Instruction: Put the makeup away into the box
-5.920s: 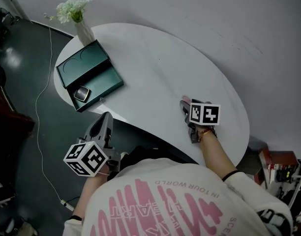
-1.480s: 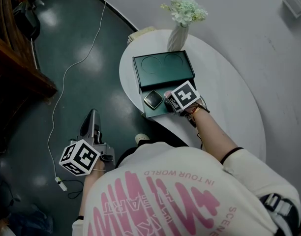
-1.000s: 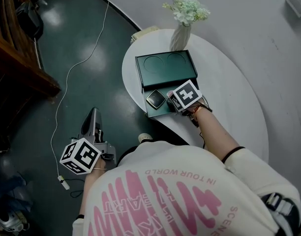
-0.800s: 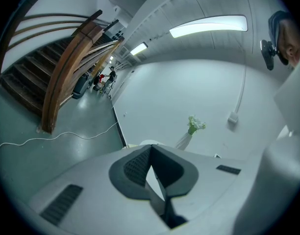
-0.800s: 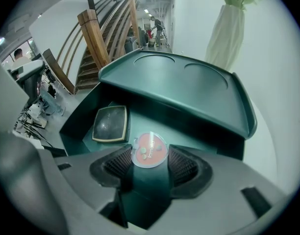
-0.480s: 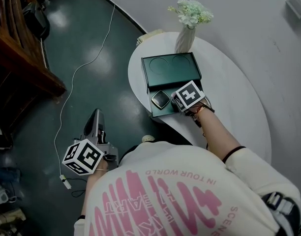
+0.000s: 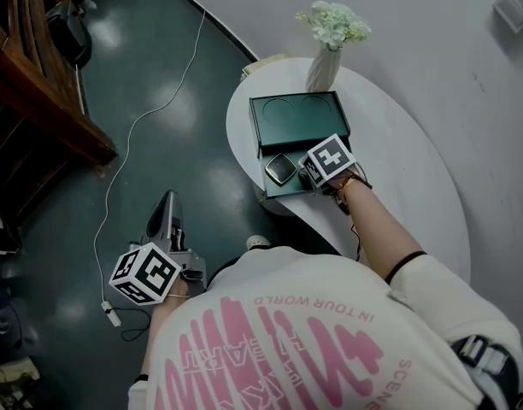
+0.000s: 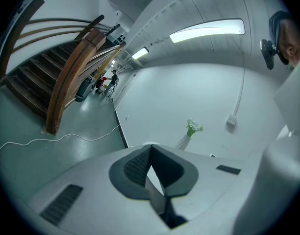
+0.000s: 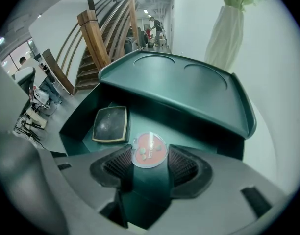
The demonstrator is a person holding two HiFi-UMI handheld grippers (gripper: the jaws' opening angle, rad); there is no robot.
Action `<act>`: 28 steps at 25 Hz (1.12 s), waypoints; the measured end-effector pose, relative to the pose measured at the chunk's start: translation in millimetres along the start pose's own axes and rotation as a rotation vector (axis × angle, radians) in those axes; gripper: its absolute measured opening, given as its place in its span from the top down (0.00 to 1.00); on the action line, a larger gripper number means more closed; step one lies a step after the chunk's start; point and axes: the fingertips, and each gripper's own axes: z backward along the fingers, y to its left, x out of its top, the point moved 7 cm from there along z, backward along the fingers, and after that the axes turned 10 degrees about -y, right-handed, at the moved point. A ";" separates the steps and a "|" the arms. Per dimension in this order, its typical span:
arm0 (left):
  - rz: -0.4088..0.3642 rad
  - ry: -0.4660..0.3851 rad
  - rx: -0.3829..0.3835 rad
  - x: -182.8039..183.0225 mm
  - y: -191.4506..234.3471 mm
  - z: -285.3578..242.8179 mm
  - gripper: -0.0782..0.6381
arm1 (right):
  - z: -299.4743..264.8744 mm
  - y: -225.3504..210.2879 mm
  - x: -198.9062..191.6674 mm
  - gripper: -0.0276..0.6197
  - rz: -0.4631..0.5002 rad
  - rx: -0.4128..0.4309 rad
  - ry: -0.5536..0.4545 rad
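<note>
My right tongs (image 9: pixel 150 155) squeeze the round red makeup (image 9: pixel 149 149) over the open green box (image 7: pixel 300 120) in the upper middle. A dark square compact (image 7: pixel 281 168) already lies inside. I think only letting go is left. My left tongs (image 8: pixel 150 166) are closed and empty. Before, my right tongs were far right on the counter (image 7: pixel 398 186).

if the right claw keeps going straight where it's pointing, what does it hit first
Probably the bare floor of the green box, beside the square compact; the round red compact held in the right claw would land there first. Depth is hard to judge.
</note>
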 end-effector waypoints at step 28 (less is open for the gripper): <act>-0.044 0.046 -0.098 -9.7 -27.3 63.3 0.89 | 84.5 160.8 21.6 0.95 -0.151 0.214 -0.444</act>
